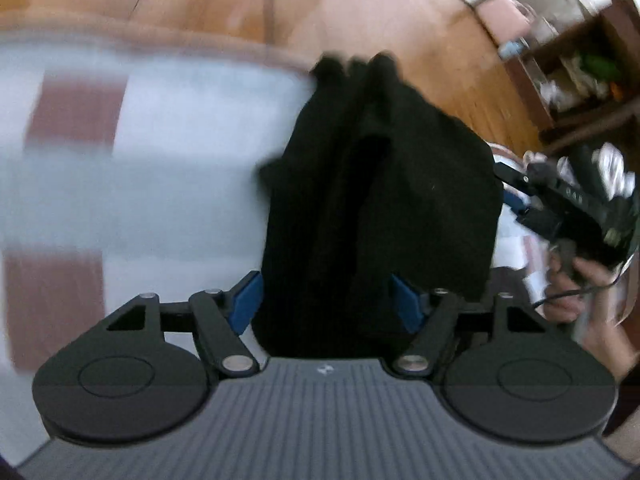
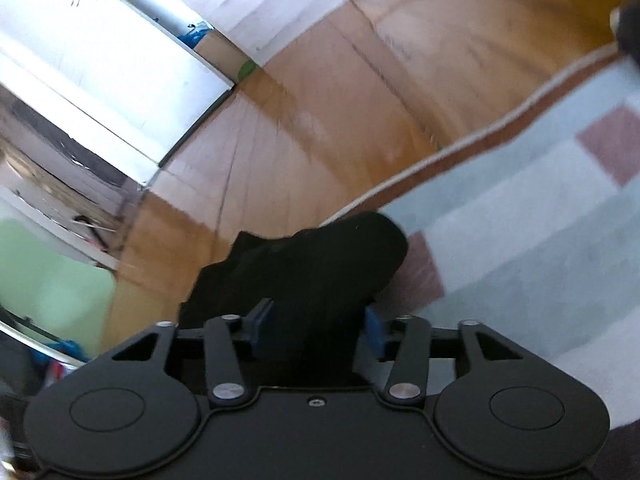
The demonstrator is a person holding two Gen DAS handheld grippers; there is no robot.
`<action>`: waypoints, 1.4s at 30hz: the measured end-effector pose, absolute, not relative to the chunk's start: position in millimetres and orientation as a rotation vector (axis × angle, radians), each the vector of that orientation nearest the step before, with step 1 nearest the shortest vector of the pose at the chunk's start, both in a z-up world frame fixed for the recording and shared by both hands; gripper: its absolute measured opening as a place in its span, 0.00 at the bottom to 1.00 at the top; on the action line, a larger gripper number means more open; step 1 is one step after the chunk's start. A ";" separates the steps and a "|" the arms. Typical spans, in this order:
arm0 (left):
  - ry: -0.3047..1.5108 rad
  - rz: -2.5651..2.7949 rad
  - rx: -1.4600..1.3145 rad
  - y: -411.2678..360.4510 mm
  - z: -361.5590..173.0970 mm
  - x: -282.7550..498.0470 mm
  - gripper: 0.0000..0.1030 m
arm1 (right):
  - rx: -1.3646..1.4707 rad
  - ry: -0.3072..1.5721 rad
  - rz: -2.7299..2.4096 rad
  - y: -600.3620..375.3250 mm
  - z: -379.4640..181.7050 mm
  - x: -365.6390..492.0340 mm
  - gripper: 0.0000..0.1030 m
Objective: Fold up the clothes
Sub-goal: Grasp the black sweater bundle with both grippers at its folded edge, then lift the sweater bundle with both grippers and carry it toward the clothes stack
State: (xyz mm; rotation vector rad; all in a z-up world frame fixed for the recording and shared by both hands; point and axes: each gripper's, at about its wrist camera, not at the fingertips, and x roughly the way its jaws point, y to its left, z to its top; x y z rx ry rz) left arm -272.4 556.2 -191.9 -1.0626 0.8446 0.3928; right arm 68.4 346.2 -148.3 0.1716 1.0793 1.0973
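Note:
A black garment (image 1: 376, 200) hangs bunched between the blue pads of my left gripper (image 1: 326, 304), which is shut on it and holds it above a pale blue blanket (image 1: 160, 160) with maroon squares. In the right wrist view my right gripper (image 2: 318, 330) is shut on another part of the black garment (image 2: 316, 264), over the blanket's edge (image 2: 520, 208). The right gripper (image 1: 516, 190), held by a hand, also shows at the right of the left wrist view, against the cloth's side. Both views are motion-blurred.
Wooden floor (image 2: 320, 120) lies beyond the blanket. A dark wooden shelf (image 1: 580, 72) with clutter stands at the upper right of the left wrist view. A white door or cabinet (image 2: 100, 80) and a green surface (image 2: 48, 272) are at the left of the right wrist view.

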 end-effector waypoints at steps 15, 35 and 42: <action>0.747 0.354 -0.937 542.9 -199.2 -238.1 0.45 | 0.266 1.262 1.163 366.8 -179.1 86.1 0.59; 0.775 0.347 -0.782 526.8 -172.4 -253.7 0.12 | -0.107 0.972 1.228 435.1 -144.3 49.7 0.14; 0.862 0.408 -0.696 531.4 -174.0 -258.8 0.45 | -0.242 0.860 1.198 440.3 -120.6 34.1 0.14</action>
